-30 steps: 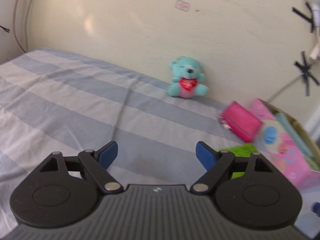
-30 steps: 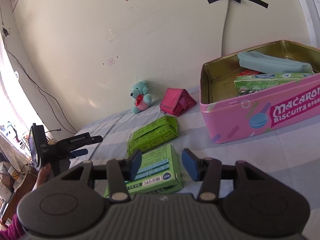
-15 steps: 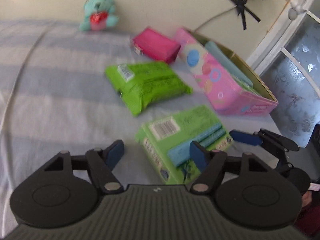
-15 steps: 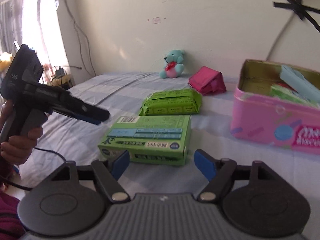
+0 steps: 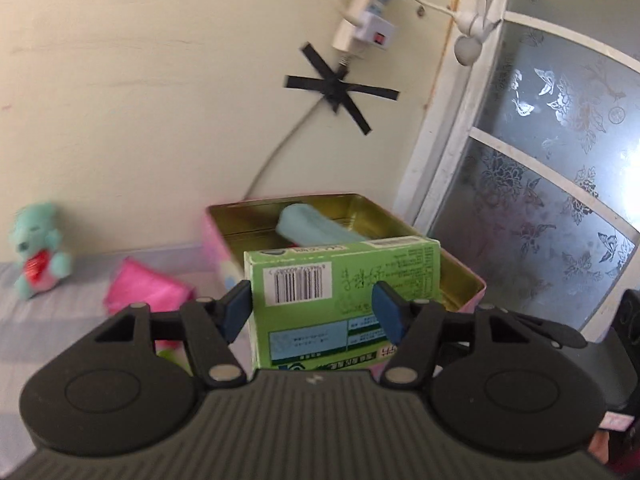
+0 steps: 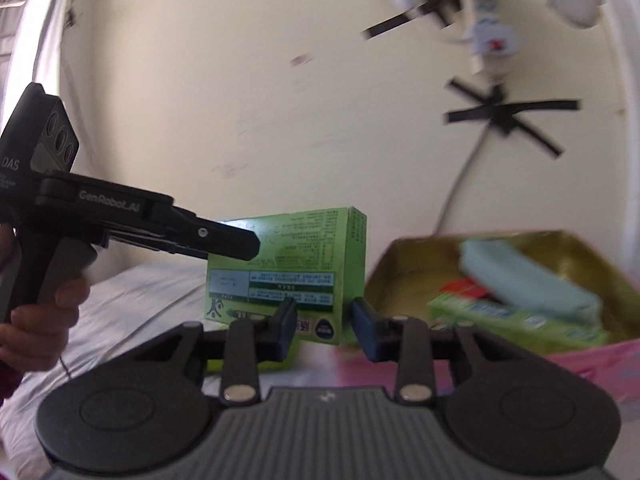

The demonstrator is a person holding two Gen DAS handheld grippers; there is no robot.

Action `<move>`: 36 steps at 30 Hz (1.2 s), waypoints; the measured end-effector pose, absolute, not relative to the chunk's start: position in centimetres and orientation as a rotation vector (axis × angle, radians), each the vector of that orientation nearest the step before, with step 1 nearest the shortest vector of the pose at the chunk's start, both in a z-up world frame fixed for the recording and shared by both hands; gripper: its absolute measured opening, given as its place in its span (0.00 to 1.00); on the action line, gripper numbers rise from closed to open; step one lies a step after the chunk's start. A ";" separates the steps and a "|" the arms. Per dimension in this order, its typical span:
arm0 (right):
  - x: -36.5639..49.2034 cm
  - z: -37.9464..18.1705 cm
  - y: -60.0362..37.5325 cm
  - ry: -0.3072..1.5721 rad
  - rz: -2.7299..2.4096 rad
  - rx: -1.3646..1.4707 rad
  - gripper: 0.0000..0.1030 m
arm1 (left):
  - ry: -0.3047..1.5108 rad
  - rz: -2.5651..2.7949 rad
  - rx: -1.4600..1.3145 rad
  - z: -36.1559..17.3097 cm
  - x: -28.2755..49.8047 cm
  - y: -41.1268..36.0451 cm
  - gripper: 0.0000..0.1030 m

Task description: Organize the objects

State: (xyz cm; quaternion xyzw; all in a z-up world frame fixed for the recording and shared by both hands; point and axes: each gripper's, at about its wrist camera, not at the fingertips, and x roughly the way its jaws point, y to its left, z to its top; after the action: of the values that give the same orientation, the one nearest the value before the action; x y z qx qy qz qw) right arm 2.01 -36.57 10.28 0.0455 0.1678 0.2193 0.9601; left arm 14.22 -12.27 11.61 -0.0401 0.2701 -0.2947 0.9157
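Box (image 5: 344, 280): green, blue panels, white barcode. Tin (image 5: 460, 268): pink outside, gold inside. Pouch (image 5: 148, 290): pink. Bear (image 5: 38, 256): teal, red heart. Bed (image 5: 52, 328): grey-blue stripes. Tongs' pads (image 5: 386, 312): blue.

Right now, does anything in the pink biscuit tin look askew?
Yes. The pale blue pouch lies slanted across the pink biscuit tin, one end propped above the green carton inside rather than flat.

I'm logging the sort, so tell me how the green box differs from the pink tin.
The green box is closed printed cardboard with a barcode; the pink tin is open on top and gold inside. The green box is upright, off to one side of the tin; the pink tin sits flat. The pink tin visibly holds items; the green box's contents are hidden. Both are rectangular containers.
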 end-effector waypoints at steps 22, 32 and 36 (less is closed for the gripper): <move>3.5 7.0 -42.5 0.331 0.135 0.231 0.41 | 0.584 -0.422 0.035 8.9 11.9 -15.8 0.69; 0.3 7.3 -39.1 0.362 0.159 0.242 0.43 | 0.569 -0.299 0.091 7.7 8.2 -11.6 0.69; -0.1 7.6 -37.1 0.378 0.190 0.221 0.43 | 0.570 -0.224 0.085 7.1 7.7 -8.9 0.69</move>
State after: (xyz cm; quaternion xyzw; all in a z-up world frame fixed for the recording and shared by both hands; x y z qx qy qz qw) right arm -0.13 -37.05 7.62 0.1094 0.1871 0.0940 0.9717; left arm 7.69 -8.91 7.06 0.0418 0.2804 -0.1103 0.9526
